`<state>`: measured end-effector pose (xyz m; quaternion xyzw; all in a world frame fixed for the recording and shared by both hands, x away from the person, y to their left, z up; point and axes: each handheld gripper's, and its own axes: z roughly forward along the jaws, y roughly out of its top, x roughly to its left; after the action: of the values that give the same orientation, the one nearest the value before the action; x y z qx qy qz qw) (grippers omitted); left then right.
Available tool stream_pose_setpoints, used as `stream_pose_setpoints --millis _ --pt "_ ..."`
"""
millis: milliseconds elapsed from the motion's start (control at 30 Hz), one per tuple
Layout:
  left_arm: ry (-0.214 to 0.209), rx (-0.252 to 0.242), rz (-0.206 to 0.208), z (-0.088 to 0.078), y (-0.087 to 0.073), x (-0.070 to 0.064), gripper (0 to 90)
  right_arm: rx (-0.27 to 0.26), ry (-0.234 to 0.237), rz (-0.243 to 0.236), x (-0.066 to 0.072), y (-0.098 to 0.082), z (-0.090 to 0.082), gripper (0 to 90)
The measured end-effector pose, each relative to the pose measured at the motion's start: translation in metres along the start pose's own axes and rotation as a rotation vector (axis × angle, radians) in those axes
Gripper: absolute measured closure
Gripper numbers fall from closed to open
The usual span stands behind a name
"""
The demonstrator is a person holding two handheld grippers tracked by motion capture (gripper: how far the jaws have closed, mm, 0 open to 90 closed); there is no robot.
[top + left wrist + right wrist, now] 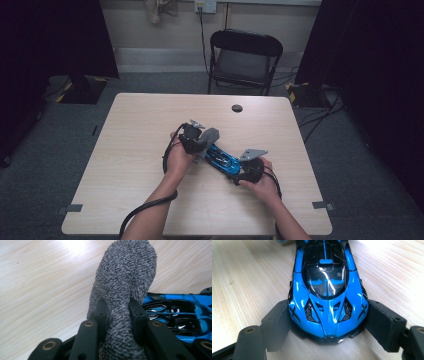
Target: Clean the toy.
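Observation:
A blue and black toy car [222, 159] lies on the pale wooden table [145, 120], near its middle. My right gripper [241, 172] is shut on the car's nose: in the right gripper view its two pads [275, 320] press the front flanks of the car [327, 285]. My left gripper [196, 142] is shut on a grey knitted cloth [208, 136], just beyond the car's far end. In the left gripper view the cloth [125, 277] stands up between the jaws of the gripper [117, 308], with the car [175, 315] at the right.
A round cable hole [237, 108] sits in the table towards the far edge. A black folding chair [244, 55] stands behind the table. Cables run over the floor at the right [320, 117]. Dark curtains hang on both sides.

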<state>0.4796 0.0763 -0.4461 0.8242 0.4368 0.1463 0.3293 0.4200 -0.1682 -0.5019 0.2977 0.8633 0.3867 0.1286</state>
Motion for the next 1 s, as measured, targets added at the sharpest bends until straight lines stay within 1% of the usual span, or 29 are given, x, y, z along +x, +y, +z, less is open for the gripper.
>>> stream_pose_setpoints --millis 33,100,167,200,267,300,400,467,533,600,667,700,733,767,800,867,900,967,1000 --pt "-0.003 0.005 -0.007 -0.001 -0.001 0.003 72.7 0.000 0.000 0.001 0.000 0.000 0.000 24.1" --pt "-0.014 -0.004 -0.028 -0.002 -0.003 0.007 72.6 0.000 0.000 0.001 0.000 0.000 0.000 24.1" --pt "0.006 0.005 -0.029 -0.003 -0.006 0.010 72.5 0.000 0.000 0.001 0.000 0.000 0.000 24.0" --pt "0.013 0.019 -0.036 -0.002 -0.008 0.012 72.5 0.000 0.000 0.001 0.000 0.000 0.000 24.1" --pt "0.019 0.029 -0.045 -0.003 -0.014 0.018 72.4 0.000 0.000 0.001 0.000 0.000 0.000 24.1" --pt "0.006 0.023 -0.062 -0.004 -0.018 0.022 72.4 0.000 0.000 0.001 0.000 0.000 0.000 24.0" --pt "0.004 0.023 -0.055 -0.009 -0.023 0.026 72.3 0.000 0.000 0.001 0.000 0.000 0.000 24.0" --pt "0.004 0.013 -0.054 -0.015 -0.027 0.028 72.2 0.000 0.000 0.001 0.000 0.000 0.000 24.0" --pt "-0.005 0.018 -0.061 -0.019 -0.030 0.030 72.0 0.001 -0.002 0.002 0.000 0.000 0.000 24.0" --pt "-0.004 0.019 -0.062 -0.023 -0.034 0.032 71.8 0.000 -0.002 0.002 0.000 0.000 0.000 24.0" --pt "-0.007 0.021 -0.055 -0.027 -0.039 0.033 71.7 0.001 -0.002 0.001 0.000 0.000 0.000 24.0" --pt "-0.010 0.024 -0.047 -0.029 -0.042 0.033 71.4 0.000 -0.002 0.002 0.000 0.000 0.000 24.0" --pt "-0.017 0.017 -0.061 -0.030 -0.045 0.032 71.0 0.000 -0.002 0.002 0.000 0.000 0.000 24.0" --pt "-0.022 0.016 -0.062 -0.032 -0.049 0.032 70.7 0.001 -0.002 0.002 0.000 0.000 0.000 24.0" --pt "-0.024 0.021 -0.049 -0.033 -0.051 0.031 70.6 0.001 -0.002 0.002 0.000 0.000 0.000 24.0" --pt "-0.034 0.021 -0.049 -0.036 -0.055 0.031 70.6 0.001 -0.003 0.002 0.000 0.000 0.000 23.9" --pt "-0.044 0.023 -0.055 -0.038 -0.057 0.030 70.6 0.001 -0.003 0.002 0.000 0.000 0.000 23.9" --pt "-0.047 0.031 -0.043 -0.040 -0.061 0.030 70.6 0.001 -0.005 0.001 0.001 0.000 0.000 23.9" --pt "-0.051 0.036 -0.047 -0.042 -0.063 0.030 70.6 0.001 -0.004 0.002 0.000 0.000 0.000 23.9"
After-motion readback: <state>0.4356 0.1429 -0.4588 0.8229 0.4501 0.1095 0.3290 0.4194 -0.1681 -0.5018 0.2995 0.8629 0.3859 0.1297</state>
